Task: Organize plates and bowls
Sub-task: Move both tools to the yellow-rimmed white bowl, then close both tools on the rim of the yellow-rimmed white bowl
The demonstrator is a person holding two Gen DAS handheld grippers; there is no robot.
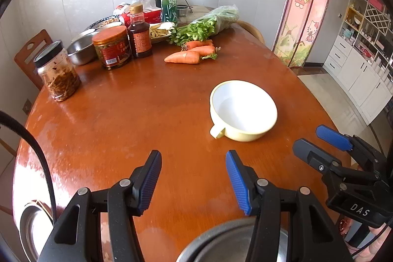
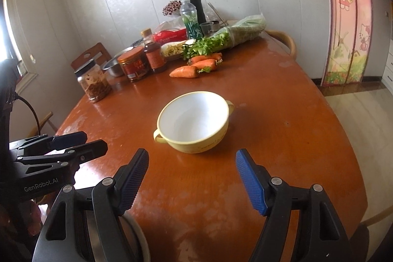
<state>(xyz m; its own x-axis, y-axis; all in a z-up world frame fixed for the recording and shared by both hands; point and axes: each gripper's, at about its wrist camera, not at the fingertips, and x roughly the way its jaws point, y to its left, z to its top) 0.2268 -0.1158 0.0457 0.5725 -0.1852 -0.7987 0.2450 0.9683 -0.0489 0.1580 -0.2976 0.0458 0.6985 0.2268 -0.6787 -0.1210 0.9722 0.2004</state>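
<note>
A pale yellow bowl [image 1: 243, 109] [image 2: 194, 122] with a white inside and two small handles stands empty on the brown wooden table [image 1: 137, 119]. My left gripper [image 1: 192, 156] hovers open over the table, short of the bowl and to its left, with nothing between its fingers. My right gripper [image 2: 192, 152] is open too, pointing straight at the bowl from just in front of it. Each gripper shows in the other's view, the right one [image 1: 309, 136] and the left one [image 2: 94, 140]. A steel bowl's rim [image 1: 221, 242] lies under the left gripper, and another steel rim [image 1: 32, 230] at the lower left.
Across the far side of the table stand a glass jar [image 1: 59, 70], an orange-lidded jar [image 1: 113, 47], a sauce bottle [image 1: 140, 33], a steel bowl [image 1: 82, 50], three carrots [image 1: 191, 53], bagged greens [image 1: 208, 23] and bottles. A chair [image 1: 32, 50] is at the left.
</note>
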